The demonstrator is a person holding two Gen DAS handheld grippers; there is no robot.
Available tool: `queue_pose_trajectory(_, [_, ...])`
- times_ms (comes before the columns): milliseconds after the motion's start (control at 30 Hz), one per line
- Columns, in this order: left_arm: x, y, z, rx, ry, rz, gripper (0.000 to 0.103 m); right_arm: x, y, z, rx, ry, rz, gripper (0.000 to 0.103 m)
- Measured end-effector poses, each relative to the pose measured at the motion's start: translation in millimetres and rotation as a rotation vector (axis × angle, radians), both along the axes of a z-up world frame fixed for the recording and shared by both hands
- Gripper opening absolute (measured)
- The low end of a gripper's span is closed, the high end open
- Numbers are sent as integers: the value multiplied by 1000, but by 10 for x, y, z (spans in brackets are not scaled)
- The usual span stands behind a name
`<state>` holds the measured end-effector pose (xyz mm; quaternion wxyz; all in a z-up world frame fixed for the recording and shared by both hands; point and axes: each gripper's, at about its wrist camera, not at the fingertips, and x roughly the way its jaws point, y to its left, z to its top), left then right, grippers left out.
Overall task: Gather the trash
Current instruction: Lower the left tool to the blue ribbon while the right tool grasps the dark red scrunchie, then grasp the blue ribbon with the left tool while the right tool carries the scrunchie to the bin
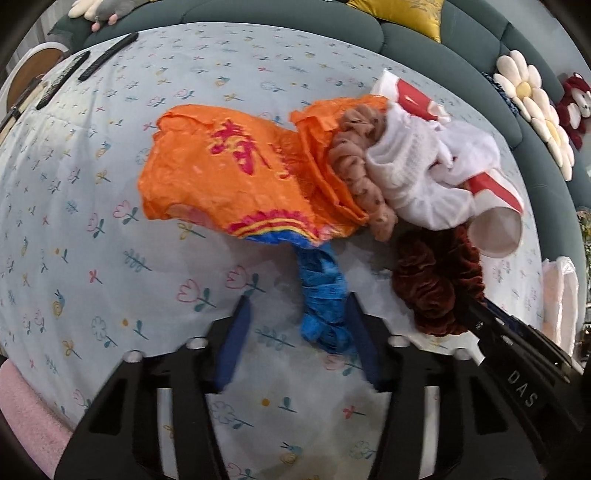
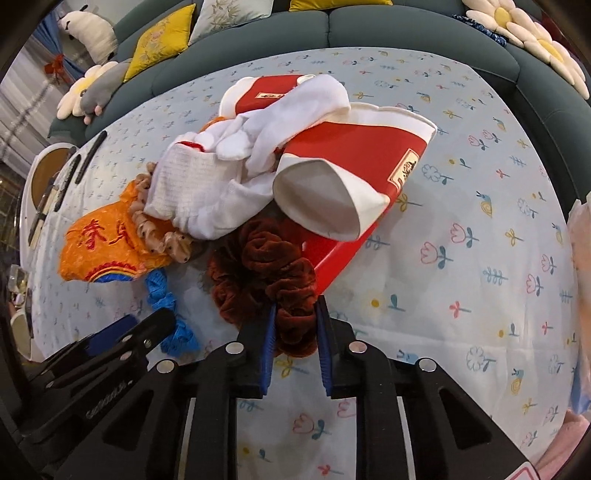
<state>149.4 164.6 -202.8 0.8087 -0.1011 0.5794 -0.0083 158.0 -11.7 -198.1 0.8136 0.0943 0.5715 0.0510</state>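
On a table covered with a flower-printed cloth (image 1: pixel 110 236) we see a heap of trash. An orange plastic wrapper (image 1: pixel 236 173) lies at the left of the heap, its twisted blue tail (image 1: pixel 325 299) trailing toward the camera. A tan spotted scrunchie (image 1: pixel 358 170) rests against the wrapper, and beside it lies a white cloth (image 1: pixel 417 173) draped over crushed red-and-white paper cups (image 2: pixel 354 173). A dark red velvet scrunchie (image 2: pixel 269 269) sits at the near edge of the heap, touching the cups.

We note that the left gripper (image 1: pixel 299 325) stands steeply over the blue tail, its jaws partly closed; the tail lies against the right-hand blue pad (image 1: pixel 362 332), while a clear gap remains to the left-hand one, so nothing is clamped. The right gripper (image 2: pixel 295 325) has its jaws drawn narrow, both pads pressing on a fold of the dark red velvet scrunchie.

A dark green sofa (image 2: pixel 369 26) with yellow cushions (image 2: pixel 162 40) borders the table behind.
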Motion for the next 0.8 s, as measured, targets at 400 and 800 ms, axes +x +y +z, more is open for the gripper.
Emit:
queue_pose_trajectory(400, [-256,-177,297,-25,-40,-49,8,-385,-227,440,51,-83,-28,14])
queue_pose_trajectory(800, [-487,-760,1038,-67,-175,-182,8,-744,-696,1093,14,-238,-103,14])
